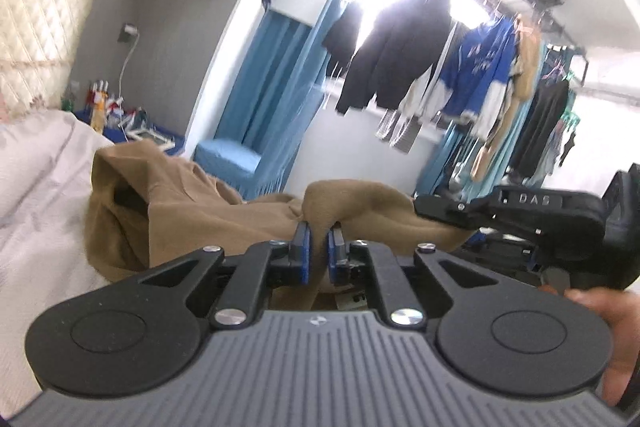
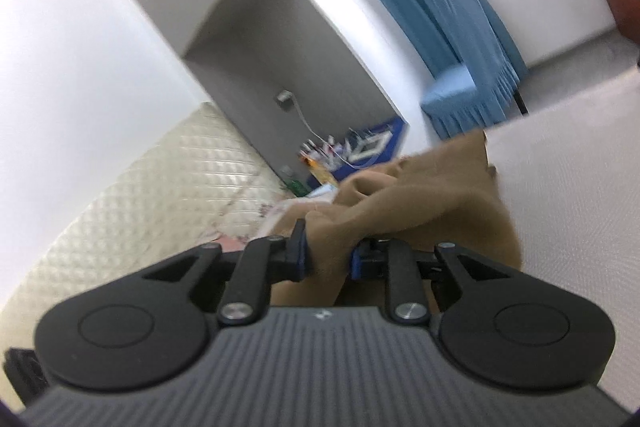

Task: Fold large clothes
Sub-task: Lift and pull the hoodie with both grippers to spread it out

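A large tan garment [image 1: 168, 203] lies bunched on the white bed [image 1: 36, 195]. My left gripper [image 1: 318, 247] is shut on a fold of it, with cloth pinched between the blue pads. My right gripper shows in the left wrist view [image 1: 448, 217] at the right, its black fingers clamped on the same garment's edge. In the right wrist view my right gripper [image 2: 328, 251] is shut on a thick bunch of the tan garment [image 2: 420, 195], which is lifted off the white bed [image 2: 568, 163]. Both views are tilted and blurred.
A quilted cream headboard [image 1: 36, 19] stands at the left. A blue nightstand with clutter [image 1: 128, 119] sits beside the bed. A blue chair [image 1: 228, 155] and blue curtains are behind. A rack of hanging clothes [image 1: 472, 75] stands by the window.
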Action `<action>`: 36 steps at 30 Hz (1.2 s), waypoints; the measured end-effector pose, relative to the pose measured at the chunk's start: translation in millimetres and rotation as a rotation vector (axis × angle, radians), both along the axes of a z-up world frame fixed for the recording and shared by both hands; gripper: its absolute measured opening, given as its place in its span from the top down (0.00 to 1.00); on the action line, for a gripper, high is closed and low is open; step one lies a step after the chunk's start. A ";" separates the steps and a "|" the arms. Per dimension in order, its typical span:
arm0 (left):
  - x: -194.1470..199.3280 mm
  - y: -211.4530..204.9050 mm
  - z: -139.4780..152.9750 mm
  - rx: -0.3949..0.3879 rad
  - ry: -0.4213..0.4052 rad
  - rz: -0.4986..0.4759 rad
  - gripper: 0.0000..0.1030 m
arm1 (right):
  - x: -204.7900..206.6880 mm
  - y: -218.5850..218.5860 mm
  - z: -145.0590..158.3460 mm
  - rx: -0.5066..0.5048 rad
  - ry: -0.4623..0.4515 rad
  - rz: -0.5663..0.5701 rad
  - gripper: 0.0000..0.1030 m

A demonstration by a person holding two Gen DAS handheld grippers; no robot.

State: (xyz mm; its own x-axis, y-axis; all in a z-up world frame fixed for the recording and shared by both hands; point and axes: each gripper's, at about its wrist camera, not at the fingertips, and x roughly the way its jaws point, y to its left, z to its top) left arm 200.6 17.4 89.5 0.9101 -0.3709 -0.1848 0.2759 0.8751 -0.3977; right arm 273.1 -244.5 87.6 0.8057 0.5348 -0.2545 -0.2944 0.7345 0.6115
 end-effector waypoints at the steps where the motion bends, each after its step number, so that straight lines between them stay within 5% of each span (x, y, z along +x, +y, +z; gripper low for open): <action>1: -18.6 0.0 6.0 -0.009 -0.004 0.008 0.91 | -15.8 -0.5 5.9 0.000 -0.018 0.004 0.77; 12: -243.6 -17.6 16.9 0.028 0.048 0.095 0.91 | -182.0 -7.0 18.1 -0.007 -0.079 0.071 0.78; 19: -356.5 -33.1 -17.8 0.062 0.148 0.128 0.91 | -269.9 -13.0 -1.3 -0.079 -0.070 0.124 0.78; 27: -379.8 -57.1 -89.9 0.130 0.320 0.159 0.93 | -287.3 -13.9 -64.1 -0.179 0.130 0.114 0.78; 36: -344.9 -58.1 -86.6 0.123 0.418 0.178 0.93 | -278.3 -12.2 -94.2 -0.234 0.214 0.069 0.72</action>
